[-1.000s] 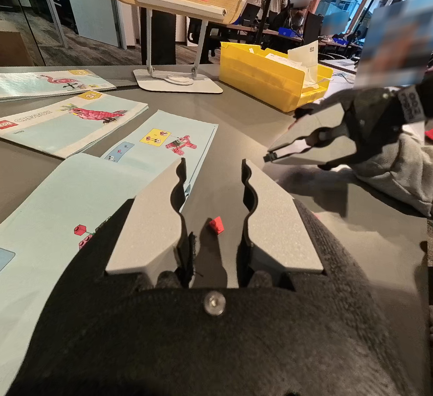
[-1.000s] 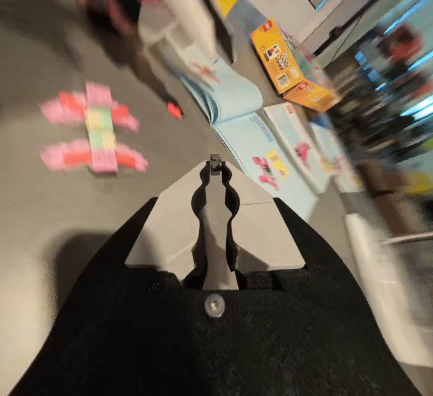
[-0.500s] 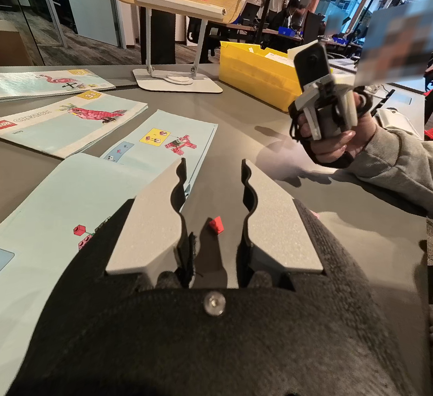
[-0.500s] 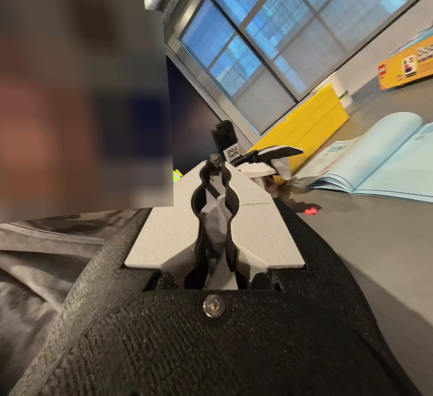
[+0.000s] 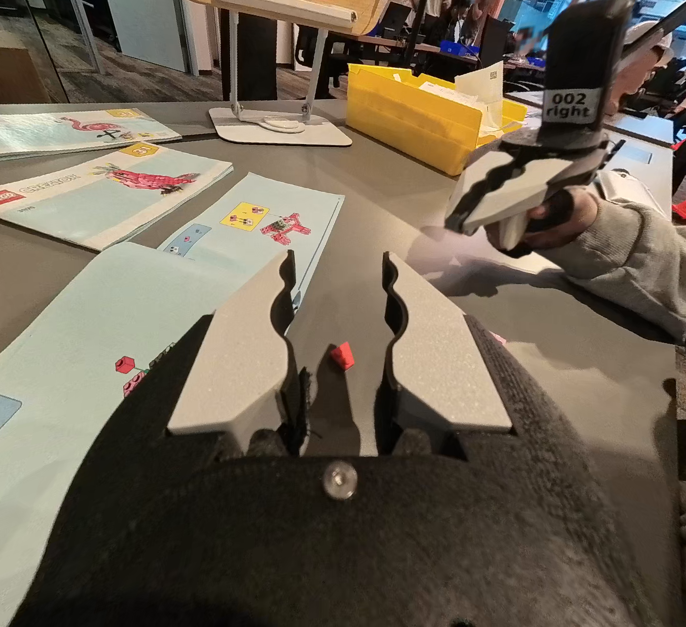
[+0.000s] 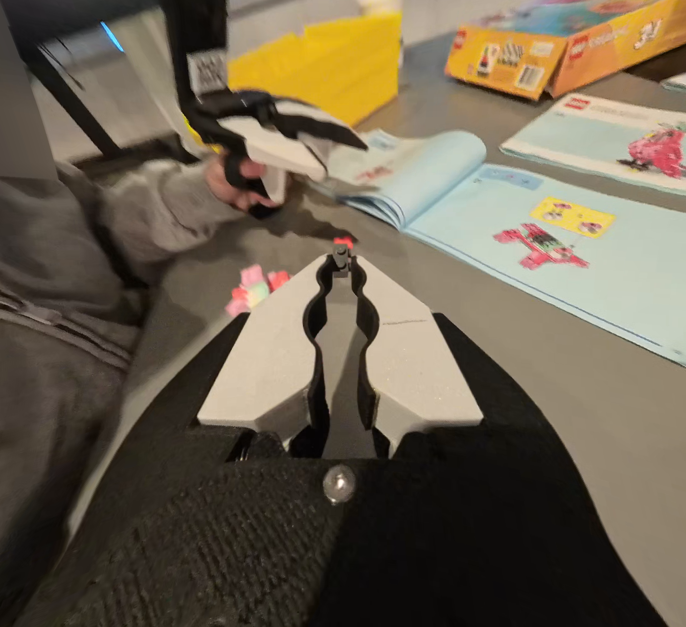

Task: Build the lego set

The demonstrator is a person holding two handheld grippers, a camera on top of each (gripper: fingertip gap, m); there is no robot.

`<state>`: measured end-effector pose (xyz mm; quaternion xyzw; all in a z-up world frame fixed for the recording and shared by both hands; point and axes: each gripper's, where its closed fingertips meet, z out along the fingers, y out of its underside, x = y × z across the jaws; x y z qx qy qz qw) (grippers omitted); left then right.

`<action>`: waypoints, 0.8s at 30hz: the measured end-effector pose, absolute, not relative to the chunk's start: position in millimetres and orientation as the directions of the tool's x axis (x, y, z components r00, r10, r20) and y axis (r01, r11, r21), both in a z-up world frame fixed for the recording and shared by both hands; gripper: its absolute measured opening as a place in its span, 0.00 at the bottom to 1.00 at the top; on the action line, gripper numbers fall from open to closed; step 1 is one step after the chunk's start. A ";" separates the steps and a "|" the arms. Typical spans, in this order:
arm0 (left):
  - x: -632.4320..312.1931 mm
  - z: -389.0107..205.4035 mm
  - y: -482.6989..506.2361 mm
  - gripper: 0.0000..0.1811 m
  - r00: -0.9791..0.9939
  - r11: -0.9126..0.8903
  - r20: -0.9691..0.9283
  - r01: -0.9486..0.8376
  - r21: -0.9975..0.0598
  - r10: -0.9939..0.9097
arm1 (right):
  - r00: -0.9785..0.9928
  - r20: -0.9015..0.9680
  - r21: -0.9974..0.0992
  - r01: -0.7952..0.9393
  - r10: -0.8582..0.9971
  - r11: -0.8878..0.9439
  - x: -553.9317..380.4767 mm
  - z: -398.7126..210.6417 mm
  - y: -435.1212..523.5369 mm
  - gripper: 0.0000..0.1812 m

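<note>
My left gripper [image 5: 337, 264] is open and empty, low over the grey table [image 5: 389, 193]. A small red brick [image 5: 343, 356] lies on the table between its fingers. My right gripper [image 6: 341, 265] is shut on a small dark grey piece [image 6: 341, 259] at its tips. It also shows in the left wrist view [image 5: 458, 221], held above the table to the right and tilted down. In the right wrist view the red brick [image 6: 342, 240] lies just beyond the tips. A pink, red and green assembly [image 6: 256, 290] lies partly hidden behind my left finger. The left gripper [image 6: 345, 160] shows there too, open.
An open instruction booklet [image 5: 252, 223] lies left of the left gripper, with closed booklets [image 5: 111, 193] beyond it. A yellow bin [image 5: 427, 127] and a wooden board on a white stand [image 5: 278, 127] stand at the back. A lego box [image 6: 557, 49] lies far right. A grey sleeve [image 5: 631, 268] rests on the table. About 10 centimeters separates my left fingertips from my right.
The right gripper has swung from pointing up and away to pointing down at the table, near the red brick, still holding the dark piece. The left gripper has not moved.
</note>
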<state>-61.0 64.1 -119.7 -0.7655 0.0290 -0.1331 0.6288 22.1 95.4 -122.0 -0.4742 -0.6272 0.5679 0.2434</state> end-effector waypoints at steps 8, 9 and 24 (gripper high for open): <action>-60.6 -119.8 63.9 0.25 0.963 -0.209 0.167 0.122 -0.970 -0.213 | -0.382 0.008 -0.747 0.612 0.924 0.259 39.6 -190.6 112.6 0.04; -60.5 -120.1 63.9 0.25 0.963 -0.210 0.167 0.121 -0.970 -0.214 | -0.386 0.003 -0.739 0.621 0.923 0.262 40.6 -193.3 111.9 0.04; 14.0 -131.2 12.5 0.37 0.861 -0.234 0.021 -0.114 -0.966 -0.508 | -0.400 -0.026 -0.753 0.610 0.916 0.245 39.5 -194.1 108.6 0.04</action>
